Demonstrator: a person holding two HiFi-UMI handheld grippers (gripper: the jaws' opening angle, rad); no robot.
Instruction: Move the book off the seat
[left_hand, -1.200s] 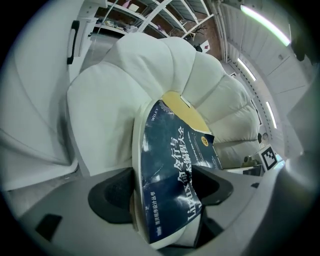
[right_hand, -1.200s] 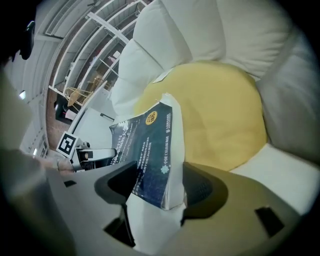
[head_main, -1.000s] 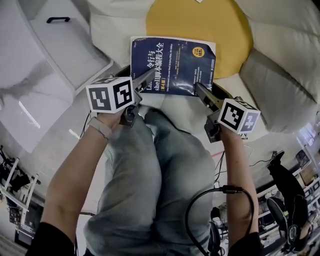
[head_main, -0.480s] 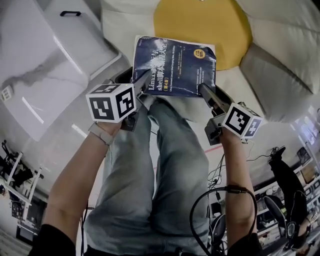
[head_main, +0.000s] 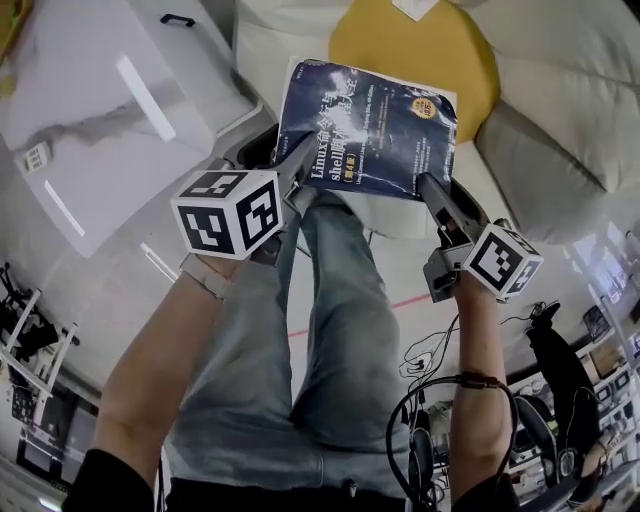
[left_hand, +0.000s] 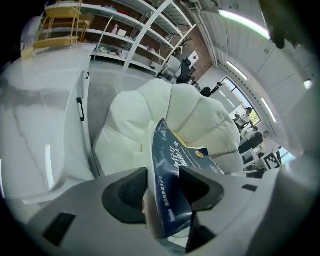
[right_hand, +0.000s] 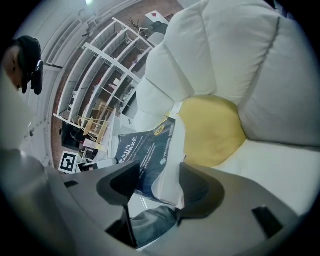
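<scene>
Head view: book (head_main: 375, 125), dark blue cover, held tilted in the air over the person's knees (head_main: 330, 300), at the front edge of the white seat (head_main: 560, 60) with its yellow cushion (head_main: 415, 40). 2 grippers are on its near edge, left gripper (head_main: 300, 160) at the left corner, right gripper (head_main: 432, 190) at the right corner.

Left gripper view: jaws have just been closing and now pinch the book (left_hand: 172, 170), 1 pad on the cover and 1 on the back. The seat sits behind it.

Right gripper view: jaws have just been closing. The book's corner (right_hand: 145, 155) is clamped between them, cover toward the left jaw, pages against the right jaw. Yellow cushion beyond.
</scene>
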